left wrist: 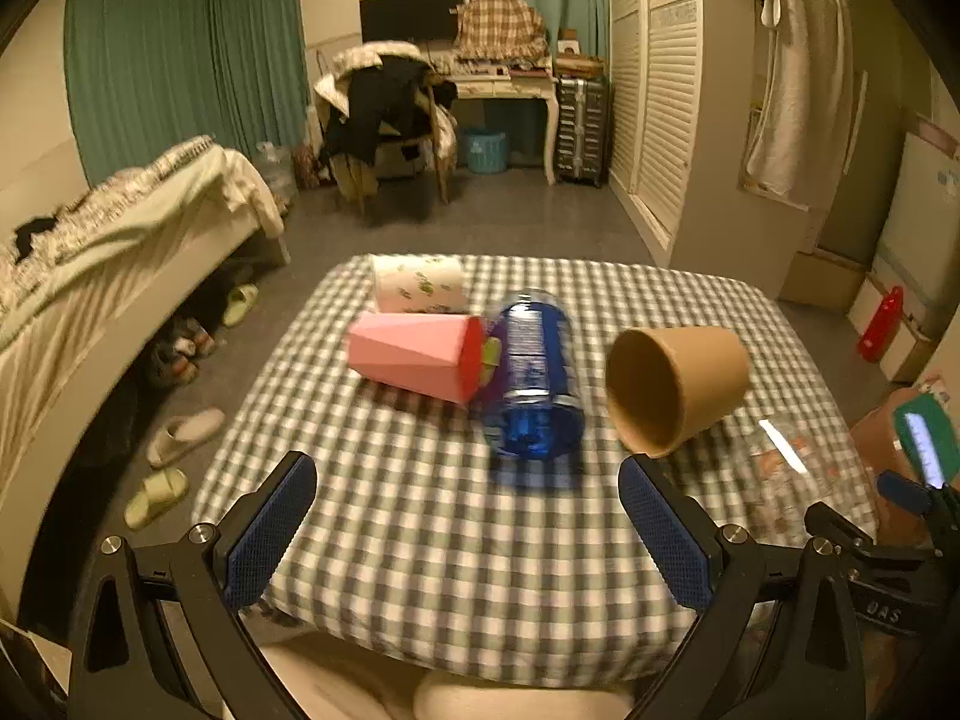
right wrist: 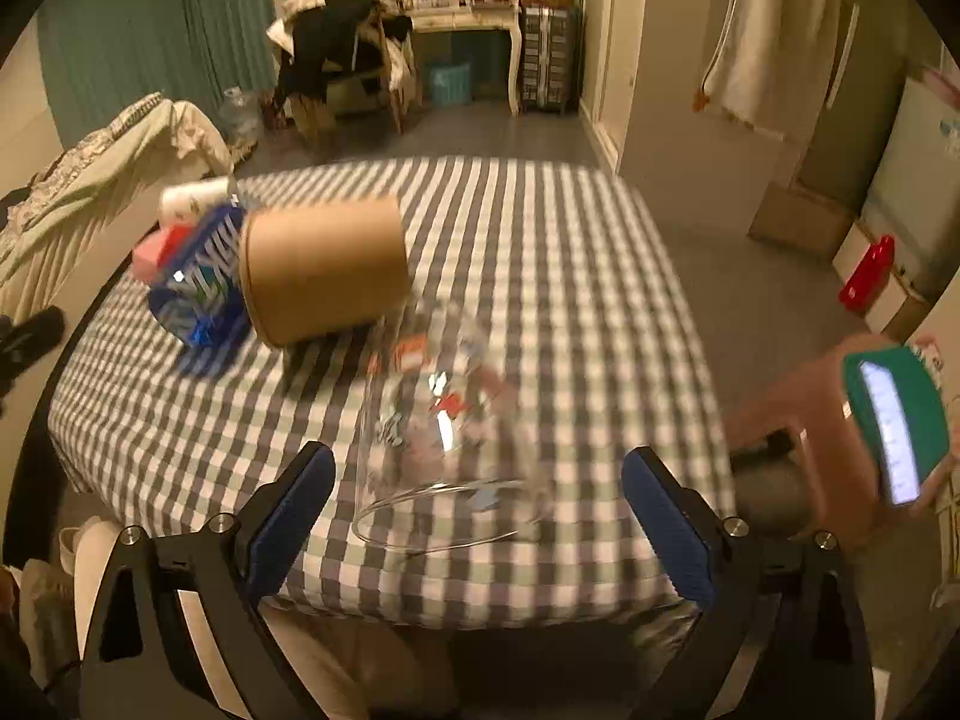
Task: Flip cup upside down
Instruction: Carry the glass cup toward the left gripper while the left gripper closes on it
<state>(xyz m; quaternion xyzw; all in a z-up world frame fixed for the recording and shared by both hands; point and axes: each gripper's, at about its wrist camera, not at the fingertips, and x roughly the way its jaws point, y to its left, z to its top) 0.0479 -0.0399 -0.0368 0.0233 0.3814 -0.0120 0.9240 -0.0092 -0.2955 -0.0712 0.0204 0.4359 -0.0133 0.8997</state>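
we hold both grippers over the near edge of a small table (left wrist: 420, 570) covered with a grey and white checked cloth. the left gripper (left wrist: 468, 531) has its jaws spread wide with nothing between them, and the right gripper (right wrist: 478, 519) is just as wide open, with a clear glass cup (right wrist: 444, 438) lying on its side on the cloth just ahead of its blue pads, its rim toward us. in the left view that same glass (left wrist: 792, 468) shows only as a blur at the right of the table. five cups lie tipped over on the cloth: a brown paper cup (left wrist: 678, 387) with its mouth turned toward us, a blue see-through cup (left wrist: 534, 378) beside it, a pink faceted cup (left wrist: 414, 354) touching the blue one, and a white patterned cup (left wrist: 420, 291) at the far edge just behind the pink one. from the right side the brown cup (right wrist: 324, 267) hides part of the blue one (right wrist: 201, 276). around the table the room is dim and warm lit, with a bed (left wrist: 120, 228) on the left, slippers (left wrist: 180, 432) on the grey floor below it, green curtains (left wrist: 180, 60), a chair heaped with clothes (left wrist: 384, 108), a desk with a dark monitor (left wrist: 411, 13), and white louvred doors (left wrist: 660, 90) on the right. a phone (right wrist: 894, 420) with a green case sits at the right edge.
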